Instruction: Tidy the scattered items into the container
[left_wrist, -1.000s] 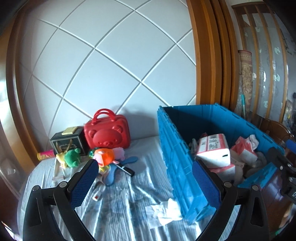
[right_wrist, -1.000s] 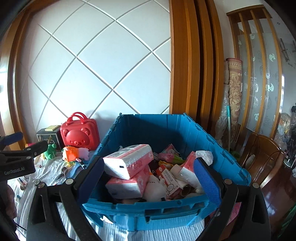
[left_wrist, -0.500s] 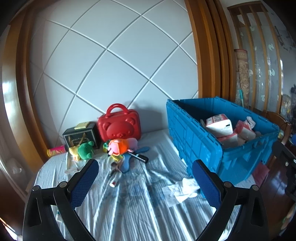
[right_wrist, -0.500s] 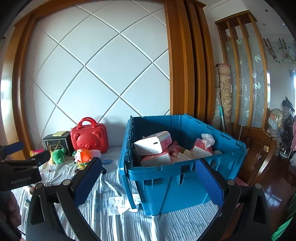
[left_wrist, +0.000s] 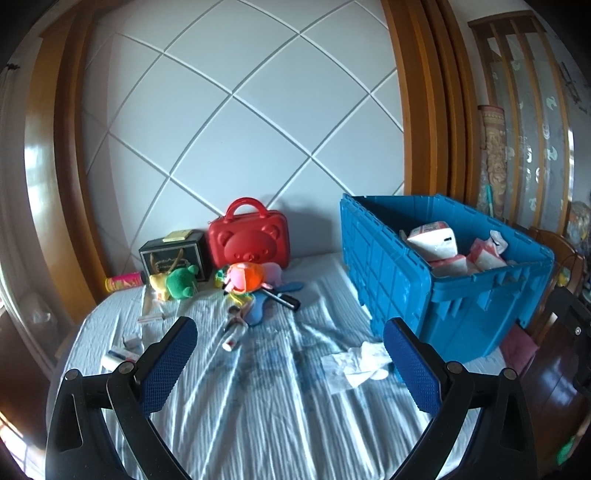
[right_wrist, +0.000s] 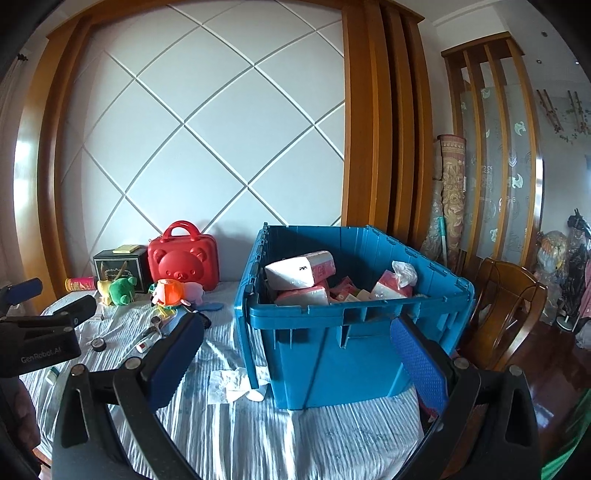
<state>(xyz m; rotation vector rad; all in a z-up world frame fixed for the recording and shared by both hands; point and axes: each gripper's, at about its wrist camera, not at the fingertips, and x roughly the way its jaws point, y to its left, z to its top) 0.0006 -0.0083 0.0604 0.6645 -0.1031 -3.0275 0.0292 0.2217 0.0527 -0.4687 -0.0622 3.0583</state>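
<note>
I have drawn both my grippers back from the blue crate (right_wrist: 354, 343); apparently nothing else has shifted.

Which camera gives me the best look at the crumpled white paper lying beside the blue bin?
The left wrist view: the crumpled paper lies fully in sight on the sheet, just in front of the blue bin. In the right wrist view the paper shows lower left of the bin, partly cut off by the bin's hanging lid flap.

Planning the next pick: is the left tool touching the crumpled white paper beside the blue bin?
Apart. The left wrist view shows the open left tool empty, with striped sheet separating it from the paper.
</note>
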